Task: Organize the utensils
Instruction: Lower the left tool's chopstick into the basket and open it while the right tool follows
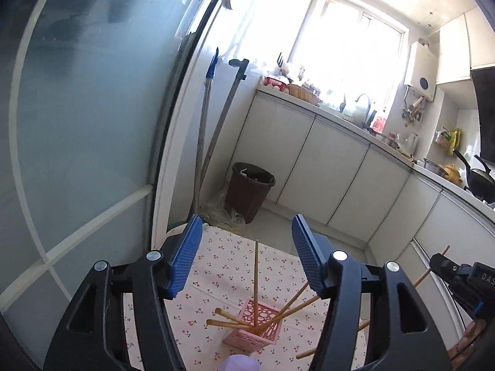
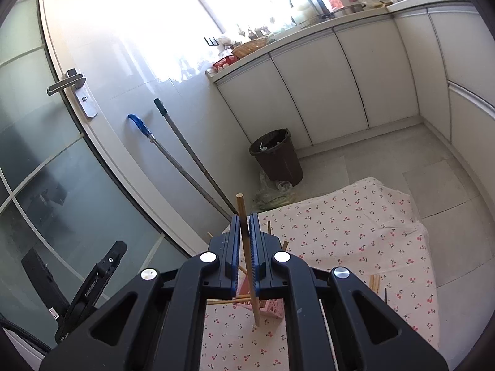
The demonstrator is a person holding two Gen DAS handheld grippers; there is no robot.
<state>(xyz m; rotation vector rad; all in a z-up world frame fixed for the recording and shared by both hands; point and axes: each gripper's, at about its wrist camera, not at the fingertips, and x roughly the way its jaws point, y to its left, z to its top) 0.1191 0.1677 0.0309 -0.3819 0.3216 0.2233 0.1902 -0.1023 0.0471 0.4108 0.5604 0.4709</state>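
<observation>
Right gripper clamps a chopstick; left gripper gapes empty; a tilted drop could miss the pink basket

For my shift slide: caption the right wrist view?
Right gripper shut on an upright chopstick above the pink holder.

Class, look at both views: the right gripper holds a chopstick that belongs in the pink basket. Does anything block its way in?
Nothing solid blocks it. The chopstick, clamped in the right gripper, hangs beside the pink basket. Chopsticks already in the basket lean across part of its open top, so the free space is limited. The left gripper is open and holds nothing.
</observation>
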